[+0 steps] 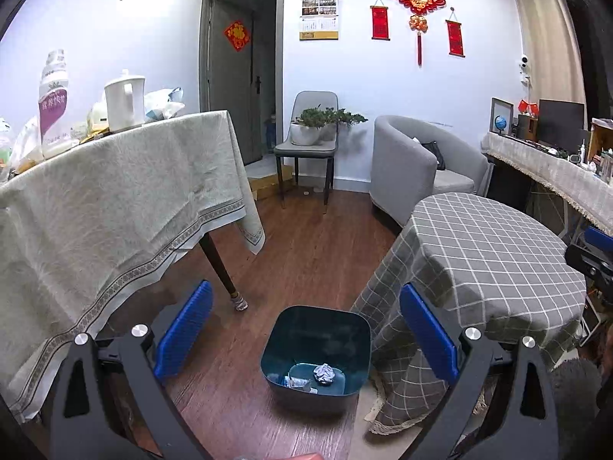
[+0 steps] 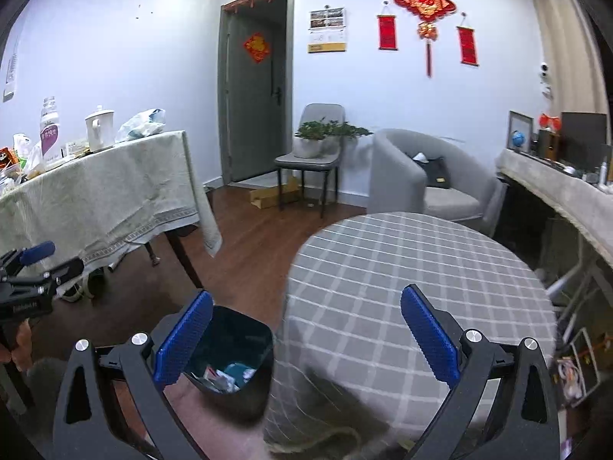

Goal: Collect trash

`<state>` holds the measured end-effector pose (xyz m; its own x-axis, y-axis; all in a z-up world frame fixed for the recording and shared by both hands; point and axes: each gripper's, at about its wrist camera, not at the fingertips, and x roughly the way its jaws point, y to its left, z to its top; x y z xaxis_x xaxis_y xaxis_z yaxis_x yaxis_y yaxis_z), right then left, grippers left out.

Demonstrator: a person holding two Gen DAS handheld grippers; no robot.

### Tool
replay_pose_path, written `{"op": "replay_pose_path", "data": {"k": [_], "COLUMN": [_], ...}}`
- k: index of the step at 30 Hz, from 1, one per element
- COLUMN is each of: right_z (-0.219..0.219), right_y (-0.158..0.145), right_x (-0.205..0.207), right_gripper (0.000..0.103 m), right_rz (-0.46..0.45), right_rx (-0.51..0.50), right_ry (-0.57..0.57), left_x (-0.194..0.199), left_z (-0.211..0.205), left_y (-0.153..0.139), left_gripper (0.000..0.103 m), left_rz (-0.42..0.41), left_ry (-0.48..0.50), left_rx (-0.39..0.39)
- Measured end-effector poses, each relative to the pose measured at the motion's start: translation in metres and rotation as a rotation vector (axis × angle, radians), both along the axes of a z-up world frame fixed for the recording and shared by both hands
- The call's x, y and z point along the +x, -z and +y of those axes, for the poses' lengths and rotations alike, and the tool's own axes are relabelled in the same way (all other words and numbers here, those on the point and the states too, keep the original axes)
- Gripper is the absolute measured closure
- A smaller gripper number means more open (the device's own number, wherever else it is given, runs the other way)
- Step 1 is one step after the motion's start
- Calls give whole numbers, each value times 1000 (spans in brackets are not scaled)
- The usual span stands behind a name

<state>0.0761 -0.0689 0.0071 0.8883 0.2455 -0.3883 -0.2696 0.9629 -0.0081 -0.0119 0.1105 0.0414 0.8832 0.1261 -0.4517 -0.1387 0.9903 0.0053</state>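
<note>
One bin [image 1: 316, 349] below the gripper [image 1: 305, 335], one paper ball [image 1: 324, 373] inside; two chairs beyond, two potted plants.

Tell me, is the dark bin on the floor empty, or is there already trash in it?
Not empty. The bin holds a crumpled paper ball and some scraps at its bottom, but most of its depth is unfilled.

No legible text; red door sign [image 1: 237, 35] characters too blurred.
</note>
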Motion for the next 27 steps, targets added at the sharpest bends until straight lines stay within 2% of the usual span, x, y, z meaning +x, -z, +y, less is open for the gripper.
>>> {"op": "replay_pose_path", "data": {"k": [5,12,16,27], "right_z": [-40,-71,-74,-90], "right_y": [3,6,7,15], "right_x": [-38,-73,-85,-110], "right_gripper": [4,4,4,4], "right_rz": [-16,-32,-45,-43], "right_rx": [39,71,58,73], "right_ry": [54,98,99,113], "left_x": [-26,-68,-78,-101], "left_z": [-22,-42,-43,-49], "left_y": [3,10,12,10], "left_gripper": [3,3,3,3], "left_rz": [-12,-25,-30,-62], "left_ry": [23,60,54,49], "left_rx": [60,80,50,44]}}
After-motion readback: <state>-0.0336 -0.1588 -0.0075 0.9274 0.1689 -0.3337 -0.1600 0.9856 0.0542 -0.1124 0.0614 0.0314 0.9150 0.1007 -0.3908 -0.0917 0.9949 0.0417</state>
